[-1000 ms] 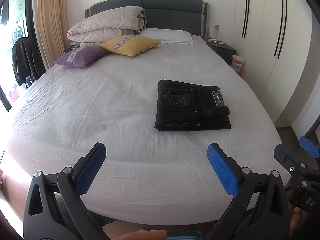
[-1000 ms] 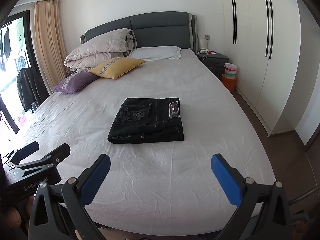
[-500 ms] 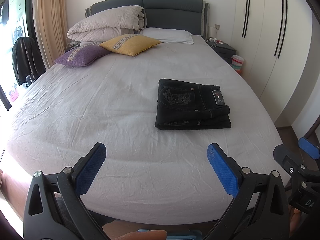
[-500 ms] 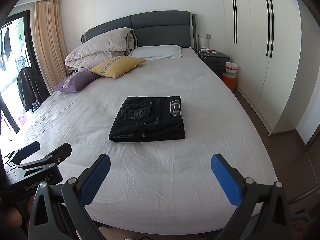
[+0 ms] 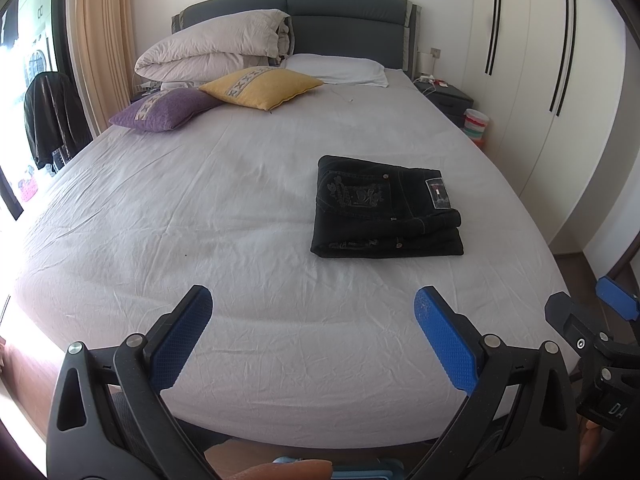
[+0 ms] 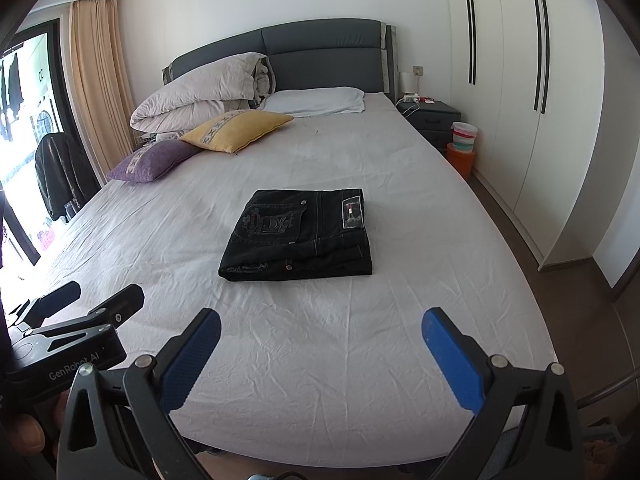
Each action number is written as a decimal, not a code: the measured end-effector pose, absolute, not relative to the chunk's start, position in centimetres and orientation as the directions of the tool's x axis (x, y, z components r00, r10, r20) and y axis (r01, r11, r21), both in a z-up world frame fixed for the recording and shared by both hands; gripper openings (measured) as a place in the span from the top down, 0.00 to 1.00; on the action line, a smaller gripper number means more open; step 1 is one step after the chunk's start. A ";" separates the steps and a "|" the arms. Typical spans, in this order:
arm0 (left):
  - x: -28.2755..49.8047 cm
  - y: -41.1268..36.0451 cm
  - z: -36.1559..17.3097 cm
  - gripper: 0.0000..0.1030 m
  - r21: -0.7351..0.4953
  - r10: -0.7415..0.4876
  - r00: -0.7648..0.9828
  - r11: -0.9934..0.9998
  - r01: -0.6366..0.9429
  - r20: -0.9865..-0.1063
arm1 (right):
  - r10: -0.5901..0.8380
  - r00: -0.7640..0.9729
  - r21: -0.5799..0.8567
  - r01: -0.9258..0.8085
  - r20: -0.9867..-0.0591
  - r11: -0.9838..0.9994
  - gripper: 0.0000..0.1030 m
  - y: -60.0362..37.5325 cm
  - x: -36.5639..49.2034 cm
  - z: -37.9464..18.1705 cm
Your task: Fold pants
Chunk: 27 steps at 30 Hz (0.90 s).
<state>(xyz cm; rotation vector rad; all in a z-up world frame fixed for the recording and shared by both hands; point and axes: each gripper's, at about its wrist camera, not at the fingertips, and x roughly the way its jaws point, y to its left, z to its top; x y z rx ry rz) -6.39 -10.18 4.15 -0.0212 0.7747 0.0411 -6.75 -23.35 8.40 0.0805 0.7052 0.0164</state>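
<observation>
My left gripper (image 5: 312, 312) hangs over the foot edge of the bed (image 5: 200, 208), its blue fingers (image 5: 182, 340) spread wide and holding nothing. My right gripper (image 6: 320, 332) is beside it at the same edge, also spread wide and empty. The pants (image 6: 300, 236) lie folded in a flat black stack mid-bed, well apart from both grippers, pocket side up. At the bed's head sit a yellow pillow (image 5: 260, 86) and a purple pillow (image 5: 164, 110).

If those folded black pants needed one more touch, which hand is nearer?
Probably the right gripper: the pants lie almost straight ahead of its open jaws, whereas they sit off to the right of the open left gripper.
</observation>
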 end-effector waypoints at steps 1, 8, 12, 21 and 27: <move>-6.4 -10.2 4.2 0.00 -0.005 0.029 0.714 0.999 -0.045 -0.700 | 0.042 0.762 0.080 0.012 -0.647 0.997 0.00 -23.3 -6.8 8.4; -6.4 -10.2 4.2 0.00 -0.004 0.029 0.713 0.999 -0.045 -0.700 | 0.043 0.761 0.079 0.012 -0.647 0.997 0.00 -23.4 -6.7 8.4; -6.6 -10.3 3.9 0.00 -0.007 0.027 0.711 0.999 -0.046 -0.702 | 0.043 0.761 0.080 0.012 -0.648 0.997 0.00 -23.4 -6.7 8.5; -6.9 -10.4 3.5 0.00 -0.012 0.024 0.708 0.999 -0.047 -0.706 | 0.043 0.760 0.080 0.012 -0.648 0.997 0.00 -23.5 -6.7 8.6; -6.8 -10.3 3.5 0.00 -0.017 0.021 0.704 0.999 -0.046 -0.710 | 0.043 0.760 0.079 0.011 -0.649 0.997 0.00 -23.3 -6.8 8.5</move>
